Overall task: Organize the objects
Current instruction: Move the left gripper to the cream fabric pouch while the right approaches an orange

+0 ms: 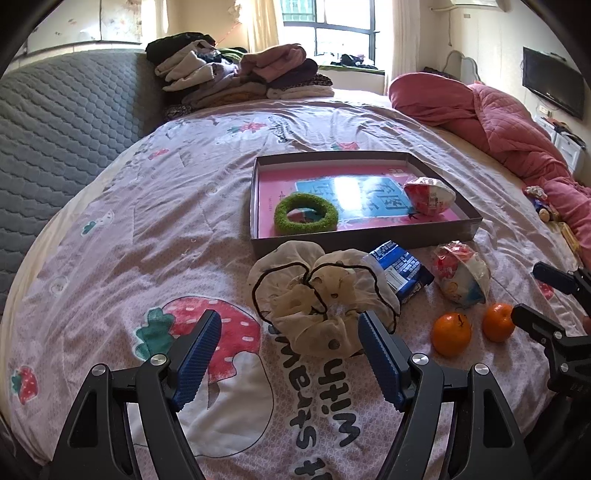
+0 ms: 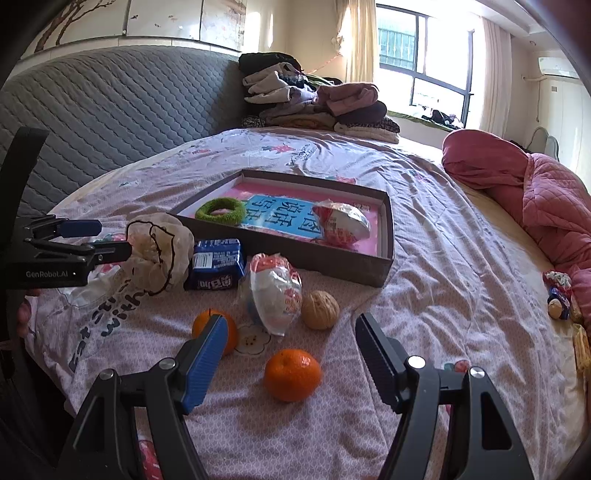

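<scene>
my right gripper (image 2: pixel 291 354) released, jaws wide | near tangerine (image 2: pixel 292 374) dead ahead between them | left gripper (image 1: pixel 290 350) released, farther off

We are in a home bedroom: a bed (image 1: pixel 110 229) with a strawberry-print cover, folded clothes (image 1: pixel 236 74) stacked by the padded headboard (image 1: pixel 66 122), a curtained window (image 1: pixel 332 33), a wall television (image 1: pixel 552 86).

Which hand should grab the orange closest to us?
Probably right: the right hand-held gripper is open, with that orange between its fingers. The left hand-held gripper faces the scrunchie.
</scene>
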`<state>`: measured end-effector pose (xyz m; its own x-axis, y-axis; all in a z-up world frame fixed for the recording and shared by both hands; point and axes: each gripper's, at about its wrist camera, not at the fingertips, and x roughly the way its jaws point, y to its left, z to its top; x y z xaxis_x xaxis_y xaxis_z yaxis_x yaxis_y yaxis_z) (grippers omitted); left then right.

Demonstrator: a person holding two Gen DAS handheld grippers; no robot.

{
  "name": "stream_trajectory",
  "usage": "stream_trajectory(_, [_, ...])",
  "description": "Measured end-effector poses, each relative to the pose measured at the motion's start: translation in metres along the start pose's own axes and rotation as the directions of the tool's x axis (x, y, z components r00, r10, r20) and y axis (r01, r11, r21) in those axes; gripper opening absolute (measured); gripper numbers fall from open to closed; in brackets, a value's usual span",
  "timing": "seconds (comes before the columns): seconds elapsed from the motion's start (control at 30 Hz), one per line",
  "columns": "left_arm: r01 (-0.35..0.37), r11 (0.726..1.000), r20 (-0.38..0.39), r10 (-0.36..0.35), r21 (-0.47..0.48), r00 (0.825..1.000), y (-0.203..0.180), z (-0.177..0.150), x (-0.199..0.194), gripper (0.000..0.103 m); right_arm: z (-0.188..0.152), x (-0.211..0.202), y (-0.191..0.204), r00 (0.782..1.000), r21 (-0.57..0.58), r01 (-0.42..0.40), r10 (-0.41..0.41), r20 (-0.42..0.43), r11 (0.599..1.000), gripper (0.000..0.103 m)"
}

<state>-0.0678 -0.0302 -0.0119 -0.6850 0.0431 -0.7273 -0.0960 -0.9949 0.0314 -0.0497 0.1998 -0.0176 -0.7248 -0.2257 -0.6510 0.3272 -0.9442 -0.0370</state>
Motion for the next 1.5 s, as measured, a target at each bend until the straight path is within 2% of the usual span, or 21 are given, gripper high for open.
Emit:
stream_trajectory(0.83, [0.007,1.0,-0.03,-0.006,0.006,1.0,-0.001,-0.01,0.006,0.077,-0.017,0.009,0.0,0.997,0.018,0.007,-0.006,-0.075,1.0,0.071])
stream_trajectory(1.5, [0.006,0.999,-0.019,-0.007,-0.054,1.0,0.012,-0.01,0.028,0.077,-0.024,0.029,-0.004,0.993,0.042,0.027,-0.022,-0.117,0.999,0.071])
